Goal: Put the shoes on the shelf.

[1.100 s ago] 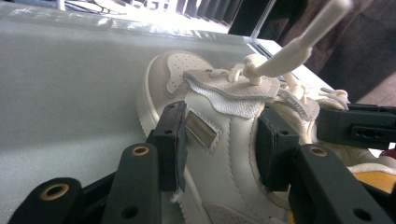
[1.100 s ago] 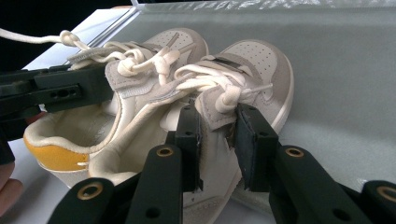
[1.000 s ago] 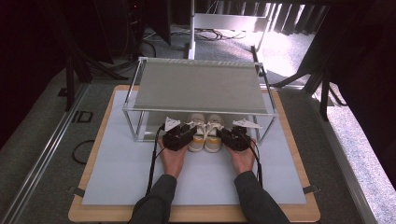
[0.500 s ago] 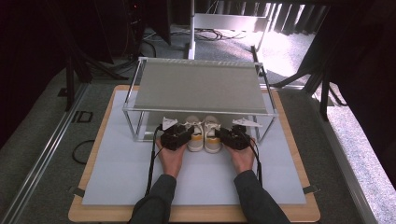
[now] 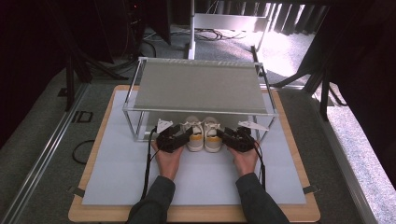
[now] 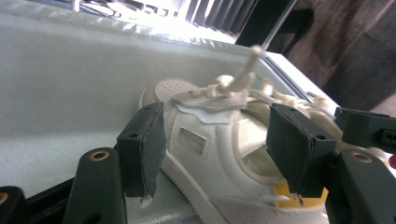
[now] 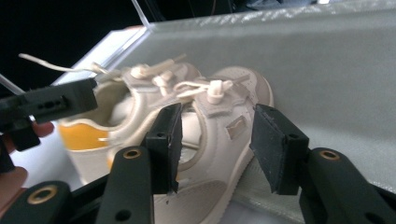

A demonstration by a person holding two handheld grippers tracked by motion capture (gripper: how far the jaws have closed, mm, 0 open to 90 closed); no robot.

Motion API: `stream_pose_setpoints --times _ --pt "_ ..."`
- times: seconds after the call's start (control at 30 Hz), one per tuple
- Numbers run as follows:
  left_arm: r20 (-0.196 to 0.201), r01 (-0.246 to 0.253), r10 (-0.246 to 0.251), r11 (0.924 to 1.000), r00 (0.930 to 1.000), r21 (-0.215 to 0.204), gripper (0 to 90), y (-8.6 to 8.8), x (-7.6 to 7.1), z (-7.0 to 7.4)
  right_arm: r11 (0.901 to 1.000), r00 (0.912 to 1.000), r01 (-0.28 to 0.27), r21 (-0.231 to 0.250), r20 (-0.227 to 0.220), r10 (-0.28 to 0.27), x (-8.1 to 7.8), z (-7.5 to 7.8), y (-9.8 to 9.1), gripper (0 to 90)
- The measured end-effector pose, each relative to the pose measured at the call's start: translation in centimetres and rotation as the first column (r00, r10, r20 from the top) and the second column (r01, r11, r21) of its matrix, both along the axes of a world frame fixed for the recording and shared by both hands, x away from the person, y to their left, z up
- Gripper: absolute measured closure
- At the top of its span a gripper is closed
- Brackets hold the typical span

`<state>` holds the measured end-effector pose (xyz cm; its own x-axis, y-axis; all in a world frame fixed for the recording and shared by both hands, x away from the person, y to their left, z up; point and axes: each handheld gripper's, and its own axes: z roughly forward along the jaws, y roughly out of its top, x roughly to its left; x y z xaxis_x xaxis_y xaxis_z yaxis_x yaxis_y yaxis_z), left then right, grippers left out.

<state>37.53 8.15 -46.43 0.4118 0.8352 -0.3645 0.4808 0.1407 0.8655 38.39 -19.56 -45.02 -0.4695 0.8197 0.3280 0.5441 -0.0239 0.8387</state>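
Both grippers have just been opening since the earlier frames; hands and shoes sit where they were. Left gripper (image 5: 183,136) has its jaws spread around the left shoe (image 5: 194,135), pads clear of its sides, no grip. Right gripper (image 5: 226,137) likewise, jaws apart astride the right shoe (image 5: 212,136), pads off it.

Room: two shoes sit side by side at the front edge of the rack (image 5: 201,86), toes under its shelf, heels sticking out toward the person. Rack legs flank the pair left and right, low shelf overhead. Open mat (image 5: 116,177) lies in front, toward the person.

Long axis of each shoe runs front to back, toes pointing away from the person.

Count: two shoes, two grippers, one rack.
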Motion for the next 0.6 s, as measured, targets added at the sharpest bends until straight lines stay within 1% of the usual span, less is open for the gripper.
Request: stream_pose_setpoints --times 0.07,0.1,0.27,0.3,0.33,0.4,0.47,0.53,0.6 --pt "0.004 0.009 -0.009 1.0000 1.0000 -0.001 37.0 0.0 -0.2 0.1 1.0000 1.0000 -0.001 0.004 0.009 0.001 -0.2 0.1 -0.1 52.2" --pt "0.023 0.008 -0.008 0.9999 0.9997 0.015 37.0 0.0 -0.6 0.2 1.0000 0.9998 -0.003 0.004 0.019 0.002 -0.4 0.2 -0.2 51.7" --pt "0.044 0.030 -0.031 0.9995 0.9986 0.010 36.1 0.5 -1.6 0.6 0.9996 0.9980 -0.017 0.023 0.061 0.015 -1.9 0.6 -0.5 50.0" --pt "0.044 0.030 -0.031 0.9995 0.9986 0.010 35.8 0.5 -1.6 0.6 0.9996 0.9980 -0.017 0.023 0.061 0.015 -1.9 0.6 -0.5 50.0" --pt "0.047 0.044 -0.044 0.9990 0.9979 0.009 35.8 0.6 -1.9 0.7 0.9994 0.9977 -0.022 0.025 0.064 0.021 -2.1 0.7 -0.5 49.4" --pt "0.060 0.053 -0.053 0.9985 0.9968 0.012 34.6 0.7 -2.5 0.8 0.9992 0.9963 -0.037 0.017 0.078 0.035 -2.7 0.7 -0.4 48.7" --pt "0.072 0.061 -0.062 0.9981 0.9955 0.013 33.5 0.9 -3.0 0.9 0.9991 0.9953 -0.043 -0.004 0.087 0.043 -3.2 0.7 -0.2 47.2" --pt "0.074 0.080 -0.080 0.9968 0.9941 0.010 32.4 0.9 -3.3 0.9 0.9988 0.9944 -0.046 -0.016 0.095 0.047 -3.7 0.6 -0.1 45.3" --pt "0.073 0.100 -0.101 0.9947 0.9922 0.025 31.5 0.9 -3.6 0.8 0.9981 0.9940 -0.053 -0.030 0.095 0.056 -4.0 0.5 0.1 43.6"
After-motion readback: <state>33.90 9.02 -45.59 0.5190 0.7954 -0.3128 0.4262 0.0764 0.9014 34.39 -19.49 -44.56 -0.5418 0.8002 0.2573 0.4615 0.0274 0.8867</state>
